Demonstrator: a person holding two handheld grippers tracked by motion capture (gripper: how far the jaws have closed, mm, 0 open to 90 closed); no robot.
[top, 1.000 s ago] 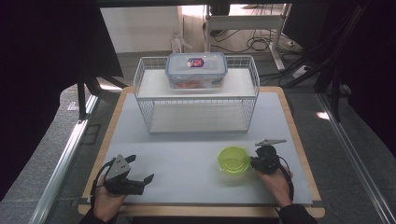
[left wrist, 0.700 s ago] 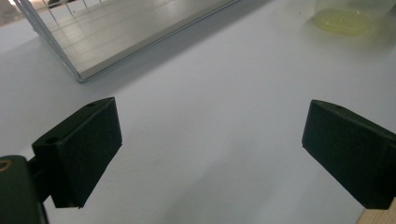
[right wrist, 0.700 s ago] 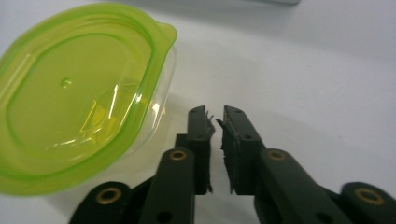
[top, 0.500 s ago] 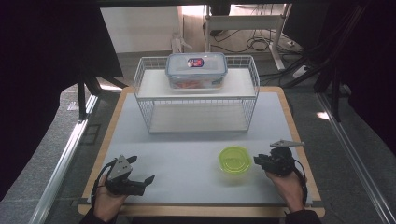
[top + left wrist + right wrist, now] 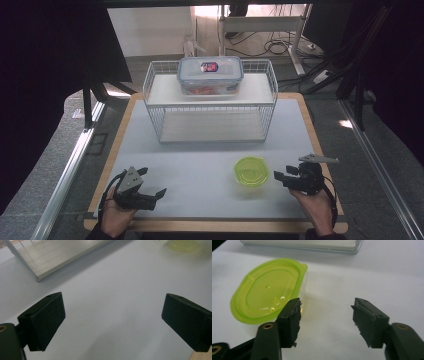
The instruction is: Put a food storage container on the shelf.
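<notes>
The right gripper (image 5: pixel 281 177) has drawn back from the tub (image 5: pixel 251 171) toward the table's right edge, and its jaws have just been opening; nothing sits between them now. The tub has stayed where it was, on the mat (image 5: pixel 200 170) just left of that gripper. The left gripper (image 5: pixel 152 192) has not shifted; its jaws stand wide apart over bare mat.

The right gripper view brings the tub (image 5: pixel 268 291) up close: a clear container under a lime-green oval lid with a small tab, just past the left jaw tip and apart from it. The left gripper view catches the tub (image 5: pixel 183 245) far off at the top edge, plus the rack's (image 5: pixel 57 257) lower shelf.

From the high view, the pale mat covers a wood-edged table (image 5: pixel 320 150). A white wire rack (image 5: pixel 210 107) stands at the back, with a lidded box (image 5: pixel 210 75) on its top shelf. Grey floor, cables and dark curtains surround the table.
</notes>
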